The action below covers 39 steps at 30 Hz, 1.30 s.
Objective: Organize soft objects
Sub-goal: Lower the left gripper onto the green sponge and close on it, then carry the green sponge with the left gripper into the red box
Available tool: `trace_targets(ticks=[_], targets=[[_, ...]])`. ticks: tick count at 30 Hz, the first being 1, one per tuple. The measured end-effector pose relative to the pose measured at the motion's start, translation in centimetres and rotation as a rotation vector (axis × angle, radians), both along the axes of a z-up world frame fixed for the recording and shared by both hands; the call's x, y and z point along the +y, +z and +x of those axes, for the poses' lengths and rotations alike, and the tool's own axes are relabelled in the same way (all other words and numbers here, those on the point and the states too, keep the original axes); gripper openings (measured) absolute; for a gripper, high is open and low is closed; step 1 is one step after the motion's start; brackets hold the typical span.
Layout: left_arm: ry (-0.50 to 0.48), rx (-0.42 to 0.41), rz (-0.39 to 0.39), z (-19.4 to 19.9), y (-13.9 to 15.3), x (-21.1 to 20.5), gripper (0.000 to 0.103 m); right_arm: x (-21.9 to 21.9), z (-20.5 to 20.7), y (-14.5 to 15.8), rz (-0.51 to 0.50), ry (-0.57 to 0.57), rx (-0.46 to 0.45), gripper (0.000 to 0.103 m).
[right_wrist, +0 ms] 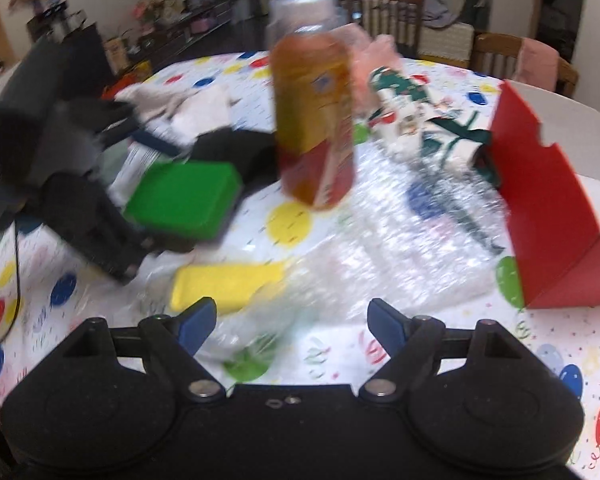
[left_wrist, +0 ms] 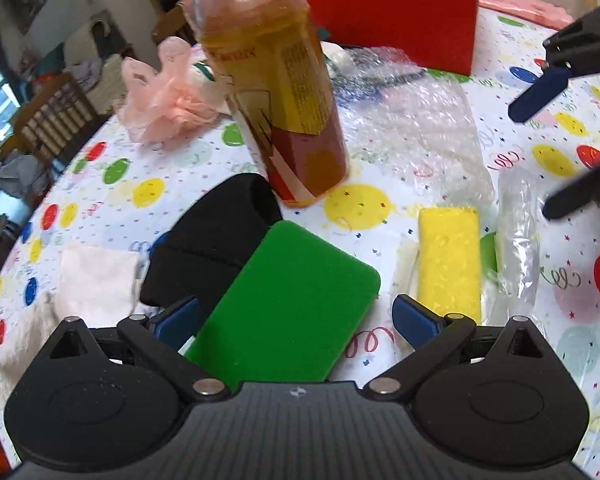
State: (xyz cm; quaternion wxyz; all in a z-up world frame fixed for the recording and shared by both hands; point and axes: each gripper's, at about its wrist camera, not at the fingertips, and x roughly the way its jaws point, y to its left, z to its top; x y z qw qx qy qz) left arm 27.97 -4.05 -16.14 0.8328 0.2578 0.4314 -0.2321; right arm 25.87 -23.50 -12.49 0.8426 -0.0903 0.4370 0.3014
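A green sponge [left_wrist: 288,304] lies between the open fingers of my left gripper [left_wrist: 296,320], resting partly on a black cloth [left_wrist: 212,240]; neither pad visibly presses it. A yellow sponge [left_wrist: 450,256] lies just to its right. In the right wrist view the green sponge [right_wrist: 184,196] and the yellow sponge [right_wrist: 224,284] also show, with the left gripper's body [right_wrist: 72,184] over the green one. My right gripper [right_wrist: 288,326] is open and empty above bubble wrap [right_wrist: 380,248]; it shows in the left wrist view [left_wrist: 556,152] at far right.
A tall orange bottle [left_wrist: 276,96] stands mid-table. A red box [left_wrist: 396,20] sits behind it. A pink mesh puff [left_wrist: 164,96], a white cloth [left_wrist: 96,280] and patterned fabric [right_wrist: 416,120] lie on the balloon tablecloth [left_wrist: 356,208]. Chairs stand around the table.
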Motion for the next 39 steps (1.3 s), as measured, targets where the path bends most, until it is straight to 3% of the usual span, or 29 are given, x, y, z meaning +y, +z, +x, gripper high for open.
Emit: trace_targets(ticks=[9,16,19,24,36,37,38,39], targets=[[-0.018,0.059,0.011,1.4,-1.4,0.0,0.103,2.3,-2.4,-0.1,-0.051,0.162,-0.024,0.083],[0.027,0.049,-0.015,1.4,-1.4,0.1,0.103,3.1,-1.3,-2.1,-0.088,0.171,-0.007,0.084],[0.044,0.043,-0.016,1.3,-1.4,0.0,0.096,3.2,-0.7,-2.9,-0.065,0.169,0.036,0.082],[0.068,0.028,-0.019,1.0,-1.4,0.0,0.091,3.4,-0.5,-3.2,-0.019,0.164,0.071,0.061],[0.123,-0.019,-0.009,-0.5,-0.7,-0.3,0.090,3.5,-2.4,-2.4,-0.049,0.179,0.006,0.030],[0.135,-0.024,-0.016,-0.7,-0.4,-0.2,0.090,3.3,-2.5,-2.3,-0.049,0.176,0.004,0.020],[0.148,-0.028,-0.024,-0.8,-0.2,-0.2,0.090,3.2,-2.6,-2.2,-0.046,0.172,0.010,0.015],[0.162,-0.033,-0.033,-1.0,0.1,-0.1,0.090,2.9,-2.7,-2.0,-0.036,0.164,0.014,0.003]])
